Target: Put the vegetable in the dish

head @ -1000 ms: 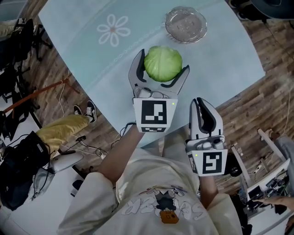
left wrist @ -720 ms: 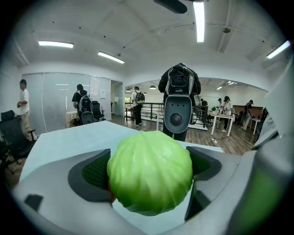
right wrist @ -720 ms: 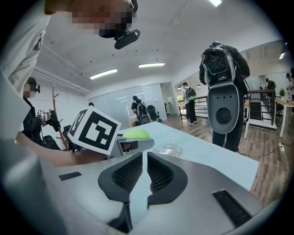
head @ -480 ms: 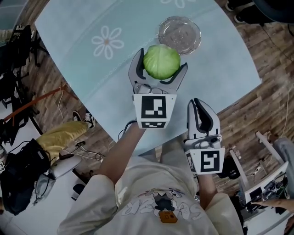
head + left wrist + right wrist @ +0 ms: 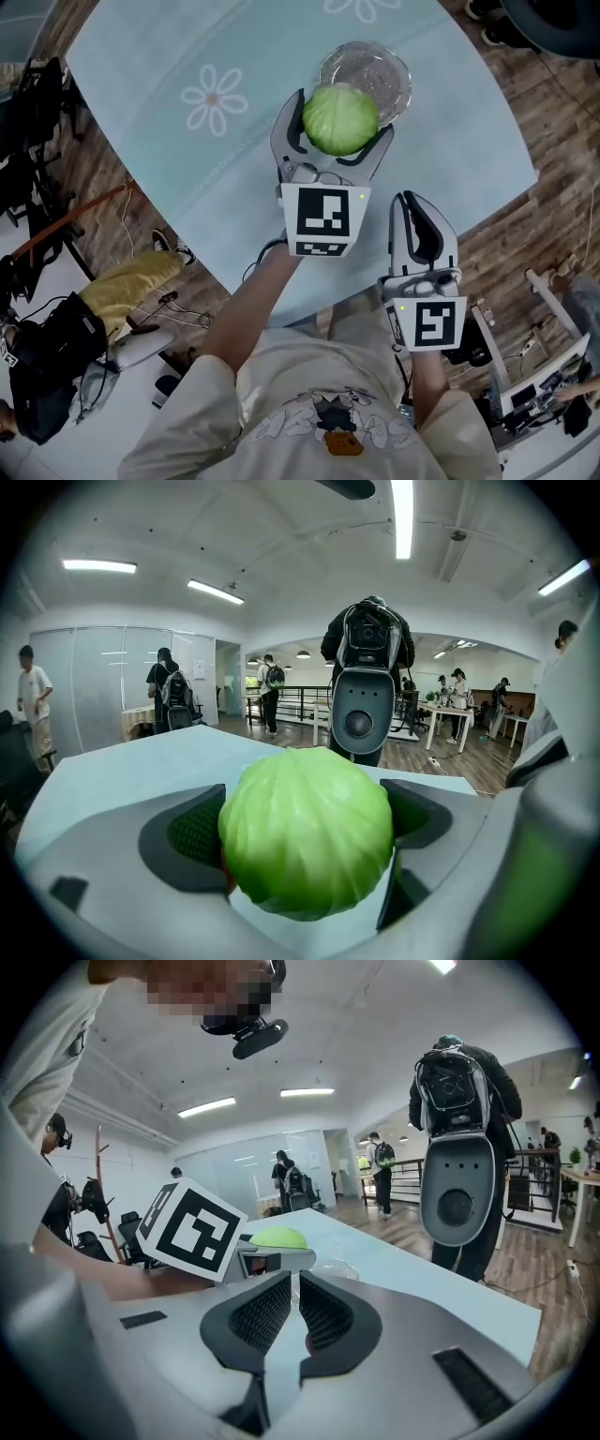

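A round pale green cabbage (image 5: pixel 340 119) (image 5: pixel 307 843) is held between the jaws of my left gripper (image 5: pixel 336 131) (image 5: pixel 302 832), which is shut on it. In the head view the cabbage hangs over the near rim of a clear glass dish (image 5: pixel 381 67) on the light blue table (image 5: pixel 187 178). My right gripper (image 5: pixel 421 229) (image 5: pixel 293 1314) is held over the table's near edge, its jaws nearly touching with nothing between them. In the right gripper view the cabbage (image 5: pixel 277 1237) shows as a green dome behind the left gripper's marker cube (image 5: pixel 192 1229).
The table carries white flower prints (image 5: pixel 213 98). Wooden floor, cables and a black bag (image 5: pixel 42 375) lie to the left. A dark robot-like machine (image 5: pixel 366 684) stands past the table's far edge, and several people stand in the room behind.
My left gripper has carried the cabbage forward and right, from the middle of the table to over the dish's near rim. The right gripper has barely shifted.
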`<state>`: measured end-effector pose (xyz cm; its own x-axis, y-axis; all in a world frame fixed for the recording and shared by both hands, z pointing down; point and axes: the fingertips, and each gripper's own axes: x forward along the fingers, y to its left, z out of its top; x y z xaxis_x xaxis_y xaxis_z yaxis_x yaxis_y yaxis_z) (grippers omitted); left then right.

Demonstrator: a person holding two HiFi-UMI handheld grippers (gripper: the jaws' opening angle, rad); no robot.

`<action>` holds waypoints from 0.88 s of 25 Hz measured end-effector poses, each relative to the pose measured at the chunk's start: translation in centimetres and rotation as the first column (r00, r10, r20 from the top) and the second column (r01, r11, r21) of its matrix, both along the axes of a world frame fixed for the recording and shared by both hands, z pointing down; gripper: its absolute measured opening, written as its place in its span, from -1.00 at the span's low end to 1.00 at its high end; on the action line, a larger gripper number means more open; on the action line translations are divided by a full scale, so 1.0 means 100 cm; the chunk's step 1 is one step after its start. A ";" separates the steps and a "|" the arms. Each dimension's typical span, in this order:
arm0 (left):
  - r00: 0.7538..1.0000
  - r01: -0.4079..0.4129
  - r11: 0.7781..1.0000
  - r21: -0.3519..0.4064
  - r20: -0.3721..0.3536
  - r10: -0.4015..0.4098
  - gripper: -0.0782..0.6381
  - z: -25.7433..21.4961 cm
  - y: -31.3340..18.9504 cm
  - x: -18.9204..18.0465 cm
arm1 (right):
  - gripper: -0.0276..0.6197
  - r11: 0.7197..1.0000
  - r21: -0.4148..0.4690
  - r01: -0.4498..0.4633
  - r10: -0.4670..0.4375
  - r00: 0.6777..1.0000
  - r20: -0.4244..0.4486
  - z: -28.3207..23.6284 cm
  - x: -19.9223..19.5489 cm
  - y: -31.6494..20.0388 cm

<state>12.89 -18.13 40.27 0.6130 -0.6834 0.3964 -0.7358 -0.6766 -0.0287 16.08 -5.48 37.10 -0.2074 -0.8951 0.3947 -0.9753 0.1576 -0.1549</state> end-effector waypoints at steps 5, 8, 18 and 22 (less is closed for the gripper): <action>1.000 -0.011 1.000 -0.001 0.001 0.011 0.66 0.014 -0.014 0.013 | -0.79 1.000 -0.003 0.000 0.000 1.000 -0.003 0.008 0.007 -0.009; 1.000 -0.011 1.000 -0.006 0.000 0.011 0.66 0.022 -0.021 0.015 | -0.79 1.000 -0.011 0.001 -0.001 1.000 -0.003 0.012 0.007 -0.011; 0.998 -0.039 0.999 -0.012 0.040 0.040 0.66 0.057 -0.037 0.026 | -0.79 1.000 -0.021 -0.010 0.010 1.000 0.004 0.025 0.010 -0.022; 0.997 -0.046 0.999 -0.023 0.061 0.048 0.66 0.074 -0.037 0.031 | -0.79 0.999 -0.026 -0.020 0.020 1.000 0.011 0.030 0.011 -0.026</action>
<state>16.02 -21.88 47.69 0.6183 -0.6453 0.4487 -0.7004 -0.7114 -0.0578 17.15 -8.05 40.07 -0.1938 -0.8885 0.4160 -0.9764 0.1336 -0.1694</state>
